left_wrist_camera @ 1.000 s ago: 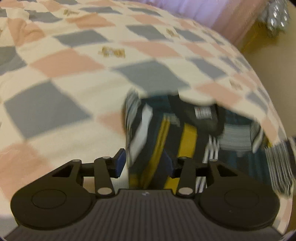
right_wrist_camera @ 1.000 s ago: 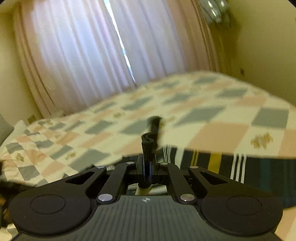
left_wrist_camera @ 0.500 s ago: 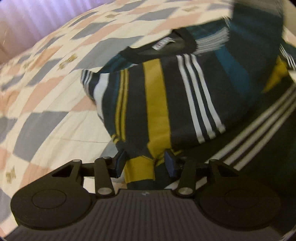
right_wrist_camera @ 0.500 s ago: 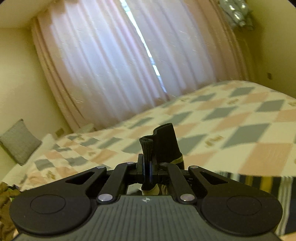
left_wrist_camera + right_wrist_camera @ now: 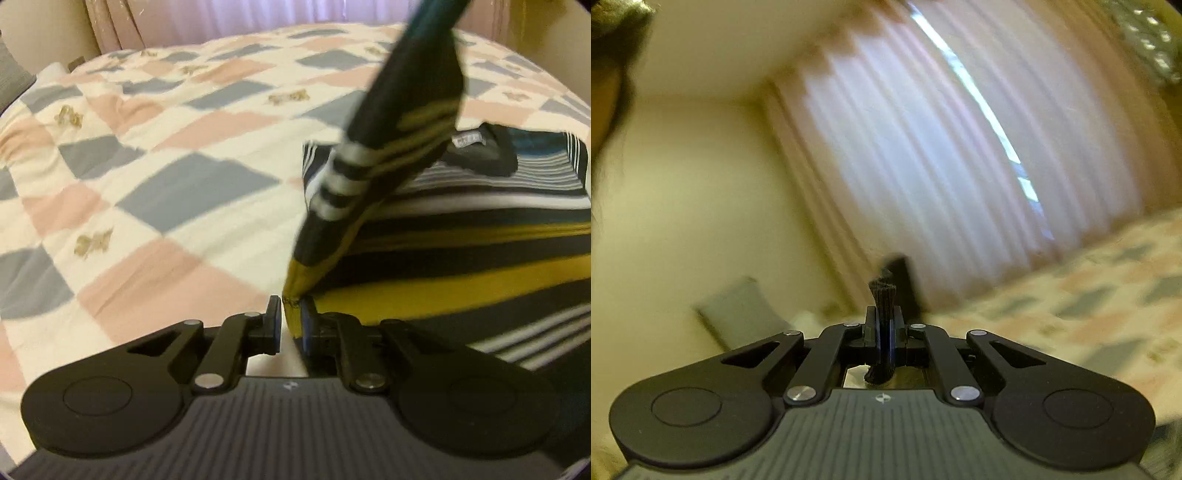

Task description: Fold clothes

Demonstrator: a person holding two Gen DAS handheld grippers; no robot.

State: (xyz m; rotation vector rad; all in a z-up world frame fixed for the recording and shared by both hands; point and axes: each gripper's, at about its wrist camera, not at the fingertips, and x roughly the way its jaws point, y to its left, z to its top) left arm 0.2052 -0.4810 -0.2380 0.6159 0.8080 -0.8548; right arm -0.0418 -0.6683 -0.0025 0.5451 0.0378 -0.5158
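A striped sweater [image 5: 461,236] in black, mustard, teal and white lies on the right of the bed, its neck label facing up. One sleeve [image 5: 384,147] rises taut from the lower middle toward the top right. My left gripper [image 5: 290,319] is shut on the mustard end of that sleeve, low over the bedspread, with a thin slit left beside the cloth. In the right wrist view my right gripper [image 5: 882,328] is shut on a black ribbed cuff [image 5: 882,295] and is raised high, facing the curtains. The rest of the sweater is hidden from this view.
The bed carries a checked quilt [image 5: 166,184] in cream, pink and grey that spreads left and beyond the sweater. Pale curtains [image 5: 942,166] hang behind the bed. A grey cushion [image 5: 738,314] leans at the wall. A person's hair [image 5: 617,55] shows at the upper left.
The left gripper's jaws have narrowed onto the sleeve and swung left, stretching the sleeve taut. The right gripper has lifted and tilted upward with the cuff, toward the curtains and wall.
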